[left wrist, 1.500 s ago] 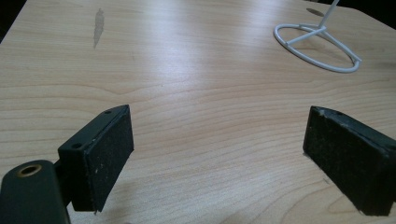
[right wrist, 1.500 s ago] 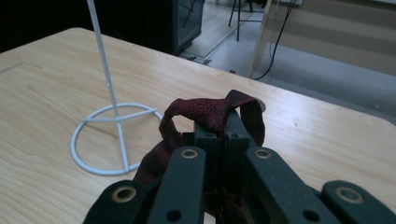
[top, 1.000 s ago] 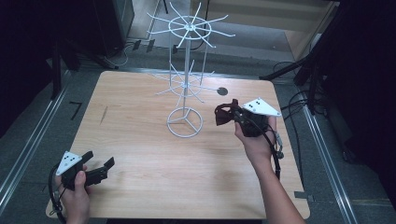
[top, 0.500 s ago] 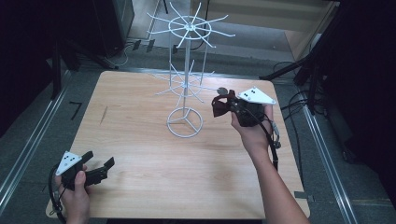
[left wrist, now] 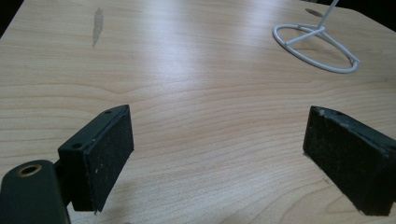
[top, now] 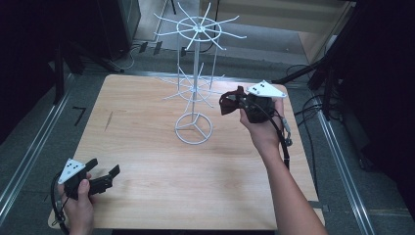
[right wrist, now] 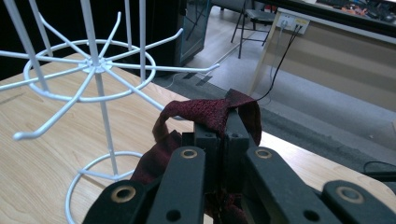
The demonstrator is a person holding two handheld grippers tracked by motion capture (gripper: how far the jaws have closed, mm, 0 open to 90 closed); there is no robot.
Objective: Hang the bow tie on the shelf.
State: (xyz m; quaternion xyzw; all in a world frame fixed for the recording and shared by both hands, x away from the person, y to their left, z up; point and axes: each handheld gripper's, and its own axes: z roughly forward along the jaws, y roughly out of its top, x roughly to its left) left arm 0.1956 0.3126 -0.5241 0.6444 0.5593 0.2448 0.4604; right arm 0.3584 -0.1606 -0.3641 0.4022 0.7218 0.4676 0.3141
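The right gripper [top: 240,104] pinches a dark red band [right wrist: 205,114], probably cloth, raised beside the rack [top: 195,88] for hooking, while the left gripper [top: 103,177] rests spread on the worktop [top: 156,161].

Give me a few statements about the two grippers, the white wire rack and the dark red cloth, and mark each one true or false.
1. The right gripper is shut on a dark red cloth. True.
2. The left gripper holds a cloth too. False: it is open with nothing between its pads, above bare table.
3. The wire rack lies tipped over on the table. False: it stands upright on its ring base.
4. The cloth hangs on one of the rack's arms. False: it is in the right gripper, beside the rack.
5. The left gripper is near the table's near left corner. True.
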